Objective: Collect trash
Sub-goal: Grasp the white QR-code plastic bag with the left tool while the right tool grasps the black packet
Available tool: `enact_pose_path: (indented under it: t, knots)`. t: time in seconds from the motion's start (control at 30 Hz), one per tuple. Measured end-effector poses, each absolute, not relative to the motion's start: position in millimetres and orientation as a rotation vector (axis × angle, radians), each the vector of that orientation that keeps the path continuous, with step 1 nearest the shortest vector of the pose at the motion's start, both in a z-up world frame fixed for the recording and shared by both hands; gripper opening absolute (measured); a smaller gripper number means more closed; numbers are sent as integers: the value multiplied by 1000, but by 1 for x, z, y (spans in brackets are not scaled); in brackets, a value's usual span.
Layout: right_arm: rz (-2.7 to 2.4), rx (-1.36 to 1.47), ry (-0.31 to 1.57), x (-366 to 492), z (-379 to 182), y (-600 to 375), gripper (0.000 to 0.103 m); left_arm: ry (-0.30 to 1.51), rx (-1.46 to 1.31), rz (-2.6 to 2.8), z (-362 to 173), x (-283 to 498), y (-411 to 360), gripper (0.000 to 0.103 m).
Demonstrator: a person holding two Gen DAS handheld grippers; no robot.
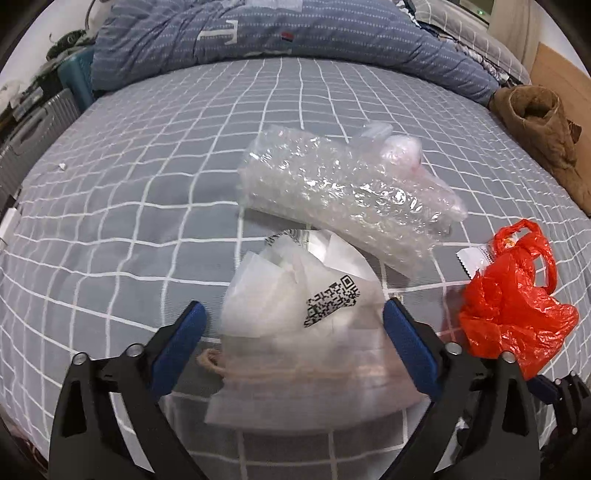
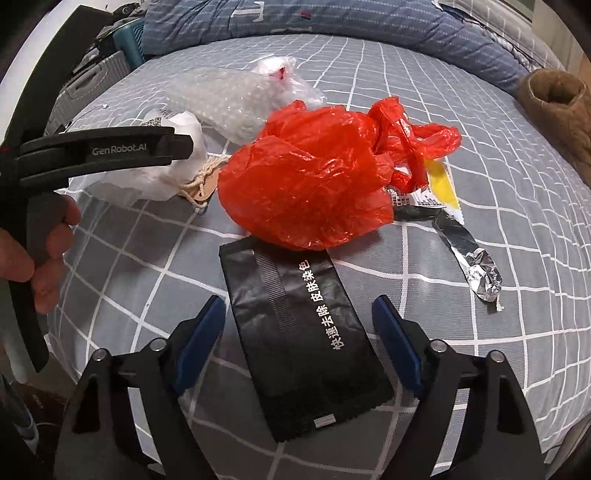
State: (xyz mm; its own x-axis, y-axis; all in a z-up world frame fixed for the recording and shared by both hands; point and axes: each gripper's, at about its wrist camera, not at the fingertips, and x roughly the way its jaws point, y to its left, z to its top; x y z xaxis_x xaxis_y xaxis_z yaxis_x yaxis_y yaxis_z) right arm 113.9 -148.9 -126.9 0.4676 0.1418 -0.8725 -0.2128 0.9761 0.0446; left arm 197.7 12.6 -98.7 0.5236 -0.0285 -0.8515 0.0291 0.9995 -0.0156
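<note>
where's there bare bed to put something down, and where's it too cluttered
Bare checked sheet lies left of the bubble wrap and white pouch, up to the blue quilt. More lies right of the foil strip. Crowded: red bag, black sachet, pouch and bubble wrap bunch together.

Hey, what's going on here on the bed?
A person is collecting trash from a grey checked bedspread, one handheld tool per hand. The left tool stands open around a white pouch with a QR code; the right tool stands open around a black sachet. Neither is gripped yet. A red plastic bag, bubble wrap and a foil strip lie nearby.
</note>
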Motion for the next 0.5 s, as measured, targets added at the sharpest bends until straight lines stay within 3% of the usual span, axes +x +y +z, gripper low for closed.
enact_pose_path:
  t: [0.23, 0.3, 0.4, 0.5]
  knots:
    - [218, -77, 1072, 115, -124, -151, 64, 1007, -8, -34, -100, 198, 12, 75]
    - [219, -74, 1076, 116, -123, -151, 61, 1006, -11, -29, -100, 197, 12, 65]
    - [227, -68, 1081, 116, -122, -152, 42, 1000, -21, -24, -98, 196, 17, 55]
    - [229, -84, 1078, 115, -122, -149, 35, 997, -14, -24, -98, 194, 16, 47]
